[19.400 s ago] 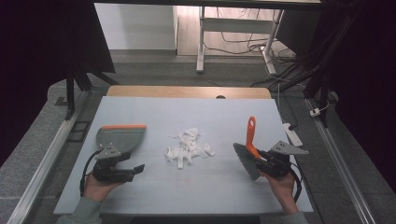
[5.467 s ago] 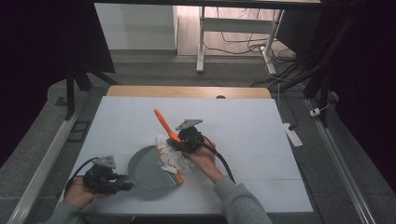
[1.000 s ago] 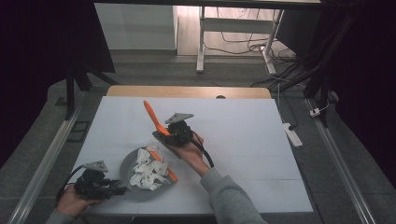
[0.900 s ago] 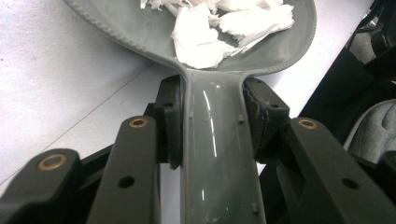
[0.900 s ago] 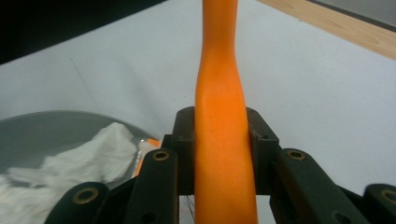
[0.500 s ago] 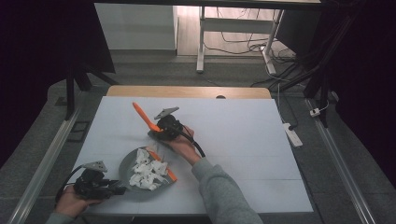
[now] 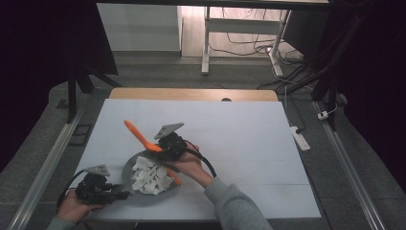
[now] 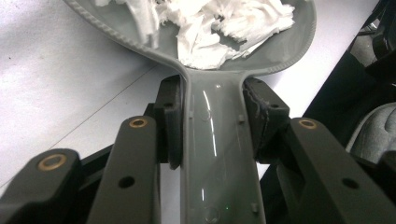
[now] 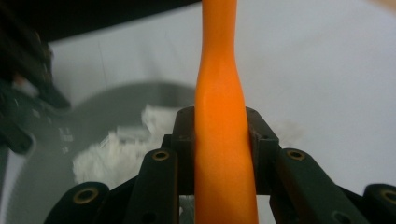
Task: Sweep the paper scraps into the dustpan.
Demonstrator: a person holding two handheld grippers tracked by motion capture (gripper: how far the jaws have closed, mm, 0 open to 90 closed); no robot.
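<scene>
Grey dustpan loaded, brush lifted clear

White paper scraps [image 7: 149, 176] are gathered in the dustpan [image 7: 128, 173] at the counter's [image 7: 249, 139] near left, its handle clamped by the left tool [image 7: 117, 194]. The orange brush [image 7: 143, 141] is gripped by the right tool [image 7: 165, 148] just beyond. Sweeping seems finished; carrying away level is called for next.

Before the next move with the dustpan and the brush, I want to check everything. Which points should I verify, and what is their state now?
1. Left tongs hold the dustpan by its grey handle, pads on both sides: ok.
2. Right tongs are shut on the orange brush handle: ok.
3. White paper scraps lie inside the dustpan: ok.
4. No scraps left on the table: cannot tell; the right tongs view shows a faint pale patch beside the handle, too blurred to judge.
5. Dustpan is level, so that nothing slides out: cannot tell.
6. Brush is lifted off the scraps: cannot tell; its bristles are hidden.
</scene>
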